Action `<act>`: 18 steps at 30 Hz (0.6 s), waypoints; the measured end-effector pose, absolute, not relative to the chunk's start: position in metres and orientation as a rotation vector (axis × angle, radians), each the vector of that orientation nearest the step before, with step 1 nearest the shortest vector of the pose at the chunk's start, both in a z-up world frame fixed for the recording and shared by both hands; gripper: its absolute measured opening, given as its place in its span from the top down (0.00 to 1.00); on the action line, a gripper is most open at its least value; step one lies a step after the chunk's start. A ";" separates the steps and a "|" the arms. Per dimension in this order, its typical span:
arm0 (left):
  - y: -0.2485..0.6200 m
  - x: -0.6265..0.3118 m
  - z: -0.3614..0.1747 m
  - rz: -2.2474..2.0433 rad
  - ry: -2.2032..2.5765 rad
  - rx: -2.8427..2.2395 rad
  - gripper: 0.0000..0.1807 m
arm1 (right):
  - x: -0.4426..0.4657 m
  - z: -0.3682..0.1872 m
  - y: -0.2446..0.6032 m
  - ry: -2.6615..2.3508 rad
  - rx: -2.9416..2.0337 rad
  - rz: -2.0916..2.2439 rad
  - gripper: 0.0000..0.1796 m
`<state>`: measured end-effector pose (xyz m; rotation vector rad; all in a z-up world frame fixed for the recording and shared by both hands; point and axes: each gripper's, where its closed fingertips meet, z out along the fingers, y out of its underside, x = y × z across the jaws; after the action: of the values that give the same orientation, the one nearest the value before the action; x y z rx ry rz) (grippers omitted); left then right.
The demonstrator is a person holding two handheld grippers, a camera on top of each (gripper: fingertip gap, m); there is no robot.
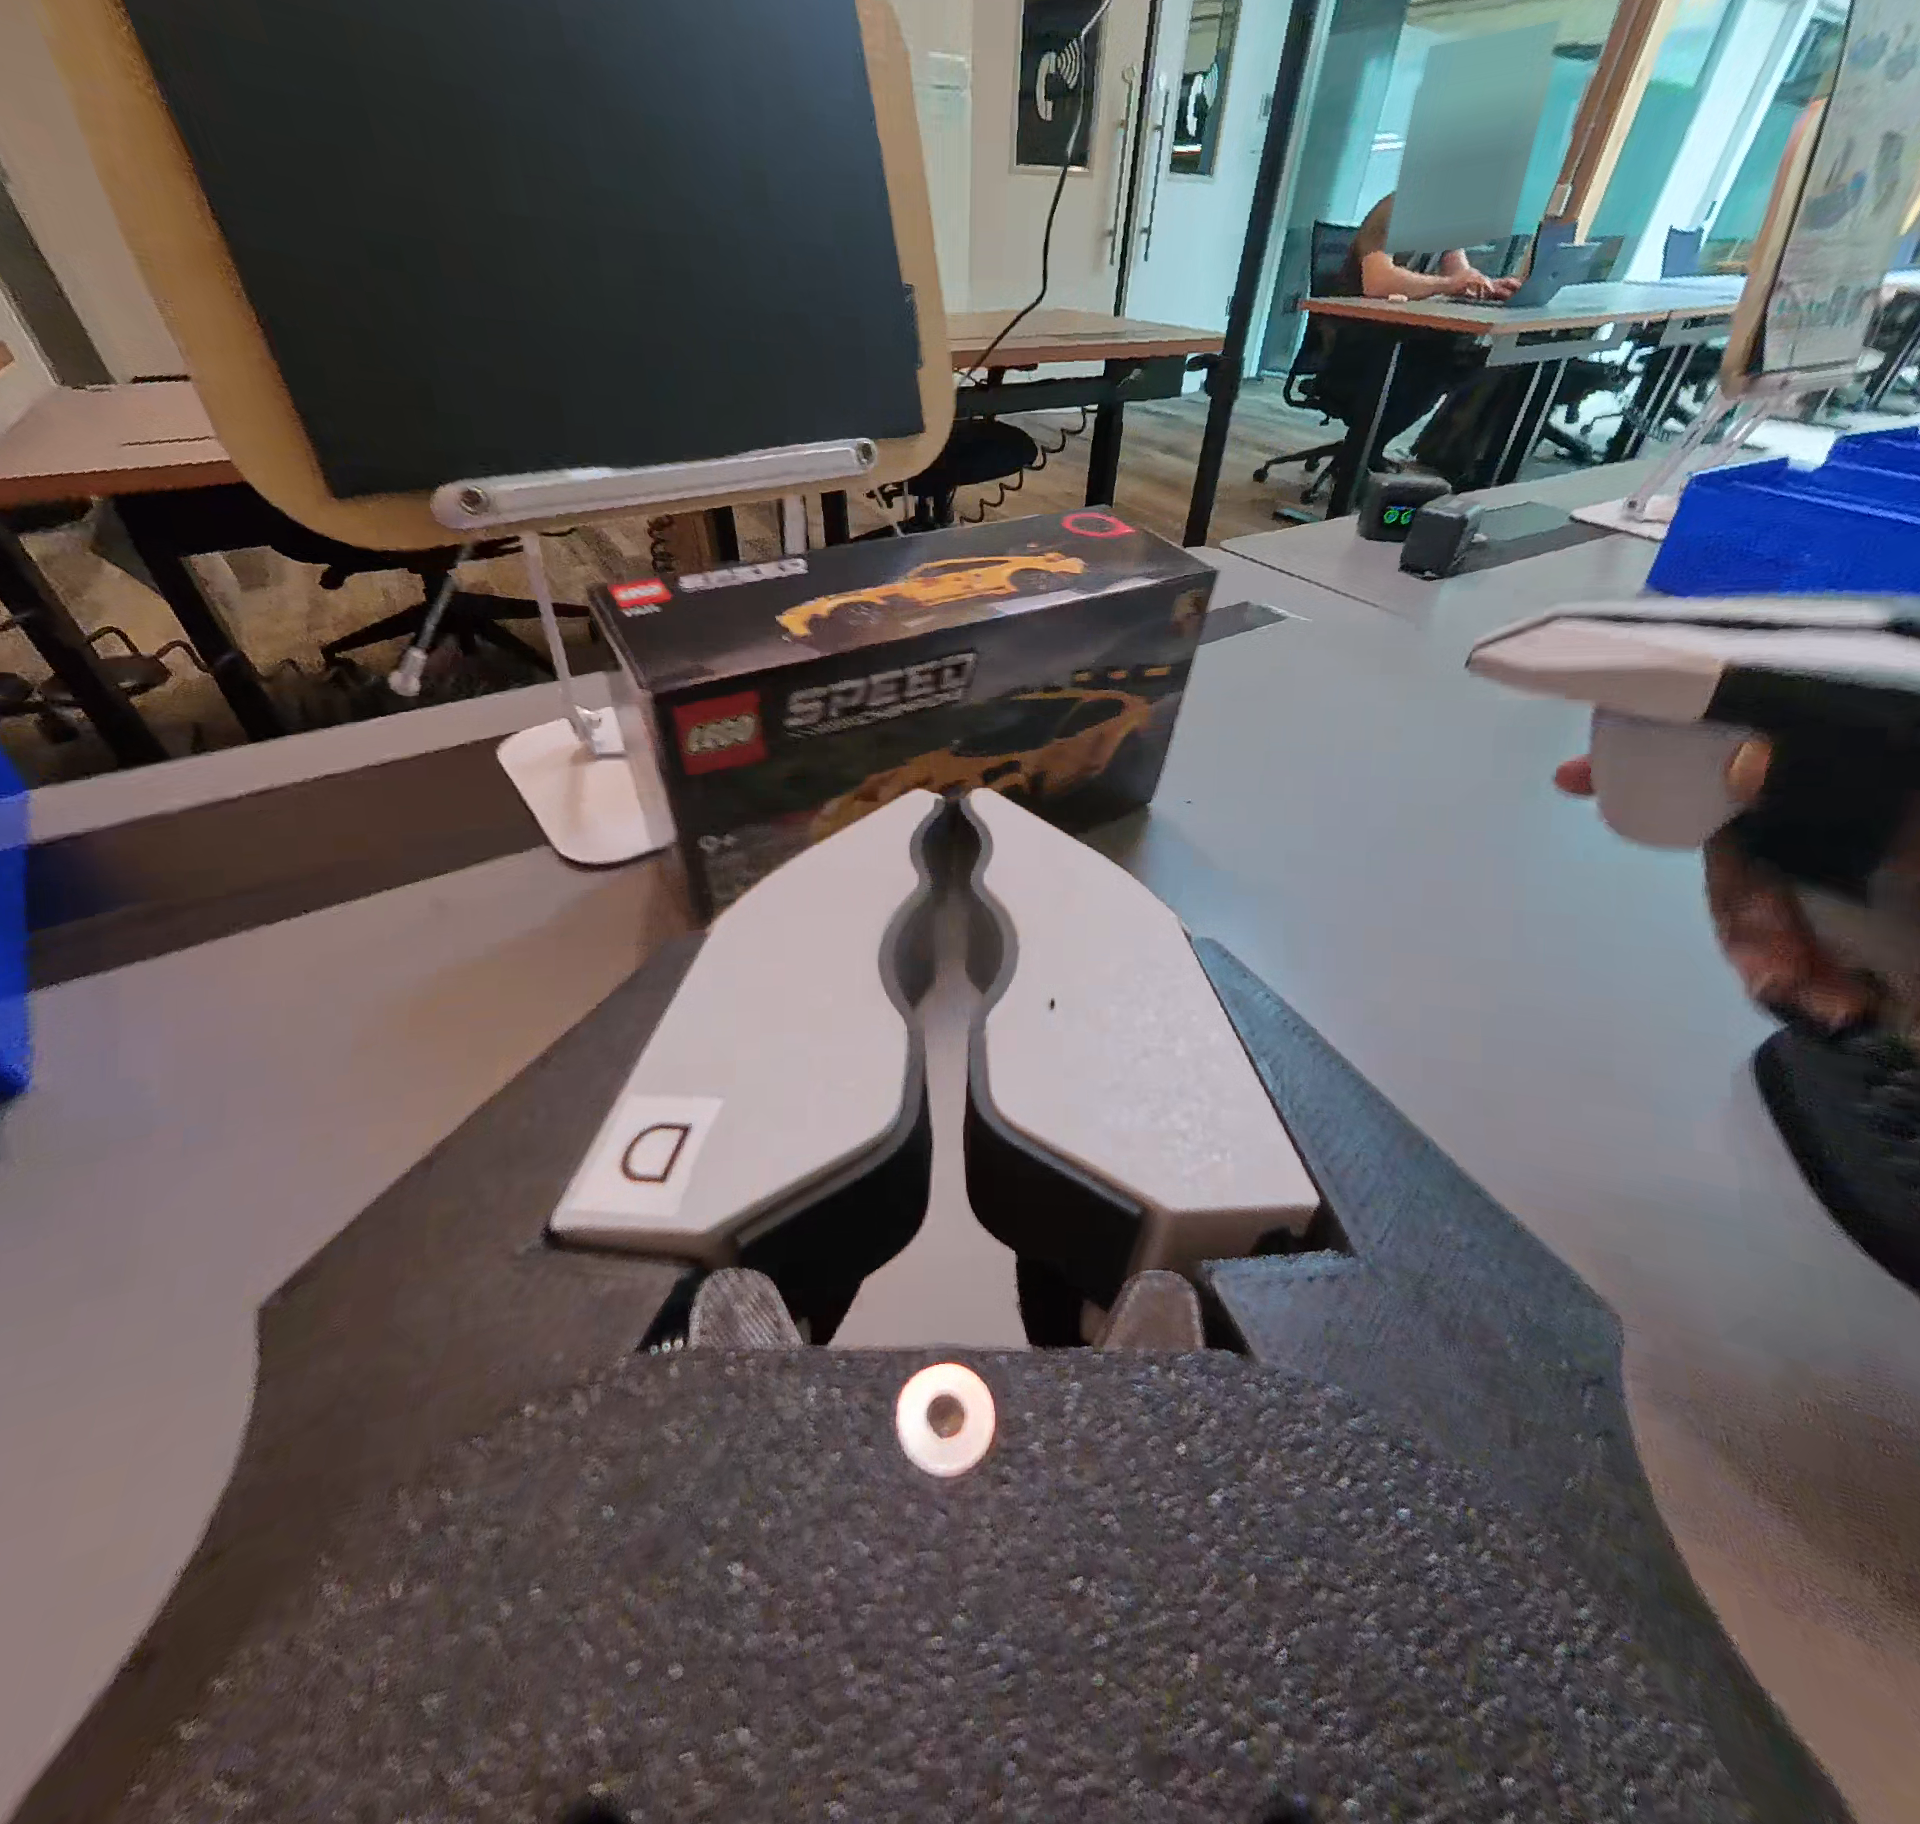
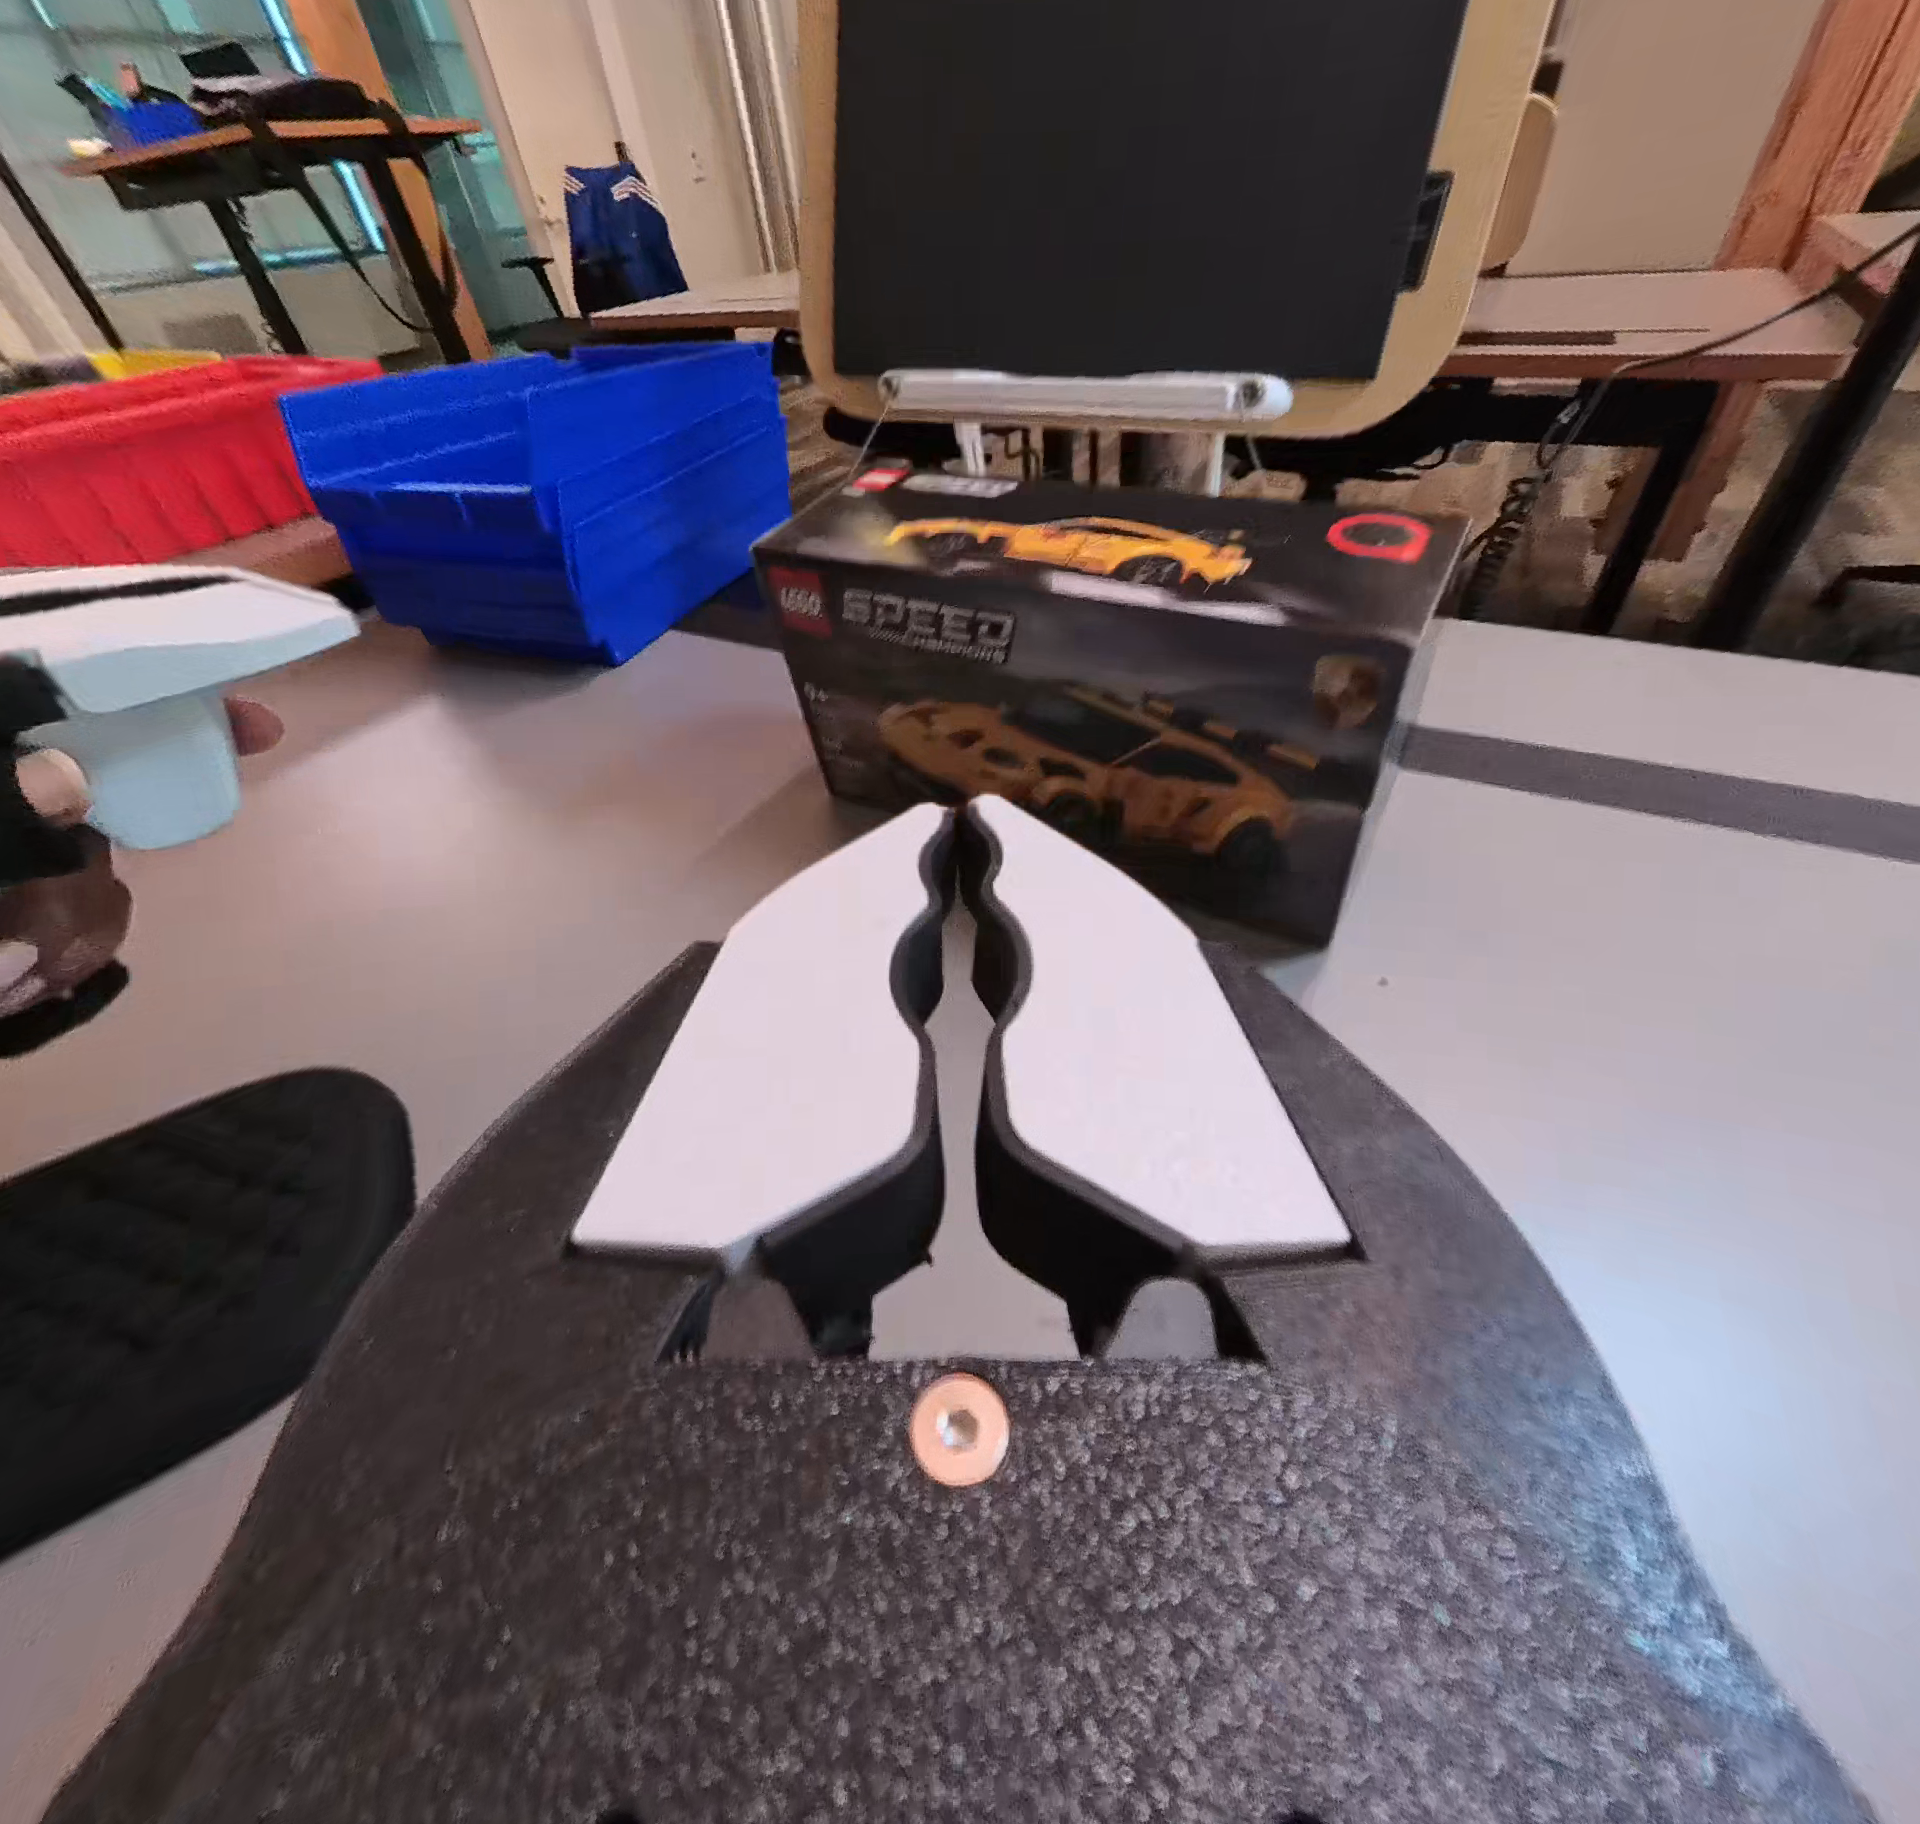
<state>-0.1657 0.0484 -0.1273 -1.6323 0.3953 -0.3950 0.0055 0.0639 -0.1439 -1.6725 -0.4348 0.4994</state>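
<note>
A black toy box with a yellow car printed on it [image 1: 914, 694] stands on the grey table [image 1: 312, 1047], just ahead of both grippers. It also shows in the right wrist view [image 2: 1112, 704]. My left gripper [image 1: 951, 803] is shut, its tips meet with nothing between them, a little short of the box's front face. My right gripper [image 2: 958, 813] is shut too and holds nothing, near the box's front lower left. The right gripper shows in the left wrist view at the right edge [image 1: 1621, 652], held by a hand. The left gripper shows at the left edge of the right wrist view [image 2: 156, 631].
A dark panel in a pale frame on a white stand [image 1: 540, 195] rises behind the box, its foot [image 1: 582, 787] to the box's left. Stacked blue bins [image 2: 551, 496] and a red bin [image 2: 135, 455] sit at the far left. A person works at a far desk [image 1: 1392, 268]. My right fingertips sit around 20 centimeters from my left ones.
</note>
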 end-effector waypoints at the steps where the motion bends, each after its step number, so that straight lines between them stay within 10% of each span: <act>1: 0.041 -0.158 -0.133 -0.408 0.378 -1.635 1.00 | 0.001 -0.153 0.055 -0.436 -1.674 0.473 1.00; 18: -0.002 -0.132 -0.223 -0.232 0.269 -1.756 1.00 | 0.007 -0.223 0.006 -0.328 -1.684 0.114 1.00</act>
<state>-0.1325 -0.0021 -0.2227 -1.7561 0.2690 -0.2319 0.0068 0.0061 -0.2232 -1.6844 -0.3283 0.1136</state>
